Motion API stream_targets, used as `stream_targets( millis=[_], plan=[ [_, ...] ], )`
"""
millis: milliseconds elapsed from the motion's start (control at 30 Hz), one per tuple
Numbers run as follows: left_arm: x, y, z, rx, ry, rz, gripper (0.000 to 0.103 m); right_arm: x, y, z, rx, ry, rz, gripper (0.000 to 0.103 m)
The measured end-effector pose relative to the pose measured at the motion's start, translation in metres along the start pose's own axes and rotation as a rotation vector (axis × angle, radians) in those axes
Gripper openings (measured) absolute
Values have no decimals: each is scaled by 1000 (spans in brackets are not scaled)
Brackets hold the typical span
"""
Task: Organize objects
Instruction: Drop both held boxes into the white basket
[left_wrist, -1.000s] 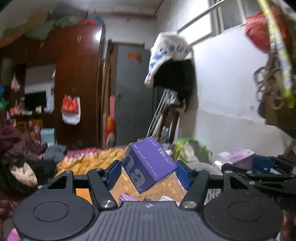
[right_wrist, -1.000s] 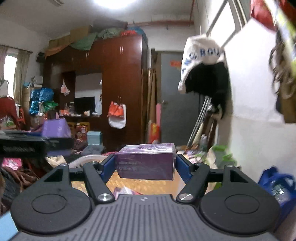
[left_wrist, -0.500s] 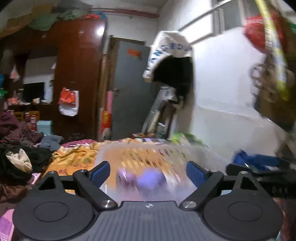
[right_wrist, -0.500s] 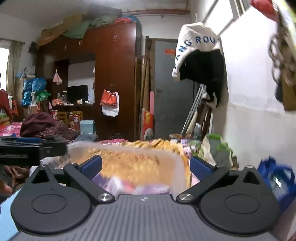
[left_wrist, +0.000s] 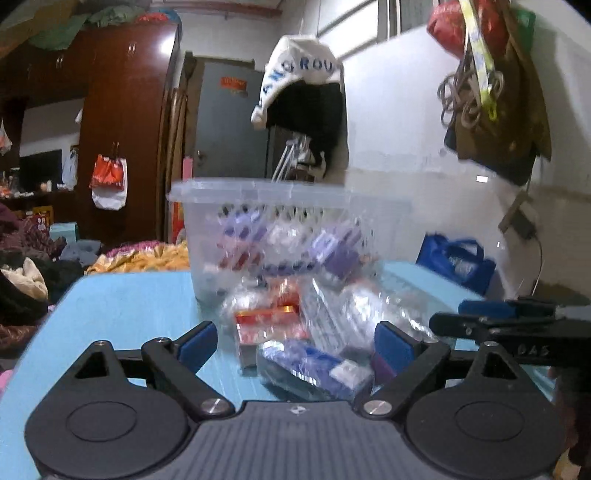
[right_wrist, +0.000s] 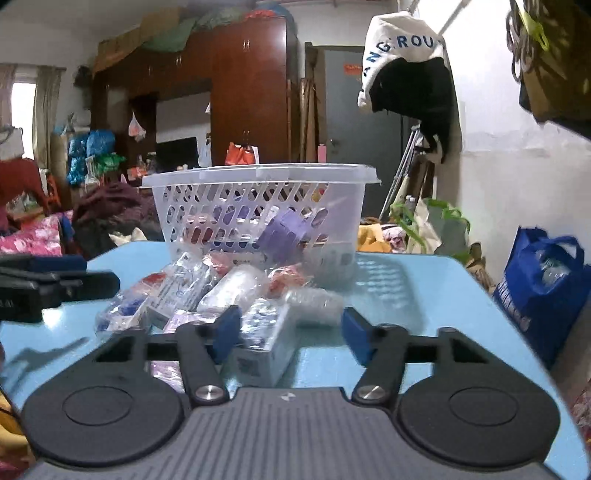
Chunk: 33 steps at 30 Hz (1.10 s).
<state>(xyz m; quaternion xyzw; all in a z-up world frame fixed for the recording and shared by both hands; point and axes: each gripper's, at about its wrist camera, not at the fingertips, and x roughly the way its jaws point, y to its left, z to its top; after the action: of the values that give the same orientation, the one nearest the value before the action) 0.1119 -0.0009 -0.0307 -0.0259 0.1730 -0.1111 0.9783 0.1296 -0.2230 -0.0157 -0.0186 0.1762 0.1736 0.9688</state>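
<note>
Hovering over packets (right_wrist: 236, 291) beside basket (right_wrist: 258, 177).

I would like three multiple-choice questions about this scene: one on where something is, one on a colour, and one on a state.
1. Where does the basket stand?
A. on the table, behind the pile of packets
B. on the floor
C. in front of the packets, nearest the camera

2. What colour is the table?
A. red
B. light blue
C. black

3. What is the left gripper doing?
A. shut on a purple box
B. open, holding nothing
C. shut on the basket

Answers:
1 A: the basket rests on the table's far part, with the packets lying before it.
2 B: the bare top is light blue.
3 B: its pads stand wide apart and press on nothing.
</note>
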Motion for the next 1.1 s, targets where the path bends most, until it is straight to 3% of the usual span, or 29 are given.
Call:
stream_targets(
  millis=[167,233,500,633,733,767,800,900,1100],
  plan=[
    [-1,-4,-5,24,14,27,94,9,16,-8,-77,44,-4,59],
    [1,-9,-5,55,34,43,94,10,18,-11,-88,49,-17,53],
    [8,-36,-9,182,78,136,93,10,16,-14,-97,75,-32,53],
    [7,-35,-9,137,71,103,93,9,13,-14,-87,72,-34,53],
    [9,-38,-11,138,77,127,80,8,11,-14,-81,69,-28,49],
    [9,-37,-12,123,75,126,67,8,11,-14,-81,65,-29,49],
    [10,-36,-12,108,74,118,44,7,11,-14,-81,59,-30,49],
    [5,-28,-14,43,26,82,41,3,11,-11,-75,44,-30,49],
    [-8,-23,-12,19,-39,95,39,1,9,-8,-29,11,-54,49]
  ],
)
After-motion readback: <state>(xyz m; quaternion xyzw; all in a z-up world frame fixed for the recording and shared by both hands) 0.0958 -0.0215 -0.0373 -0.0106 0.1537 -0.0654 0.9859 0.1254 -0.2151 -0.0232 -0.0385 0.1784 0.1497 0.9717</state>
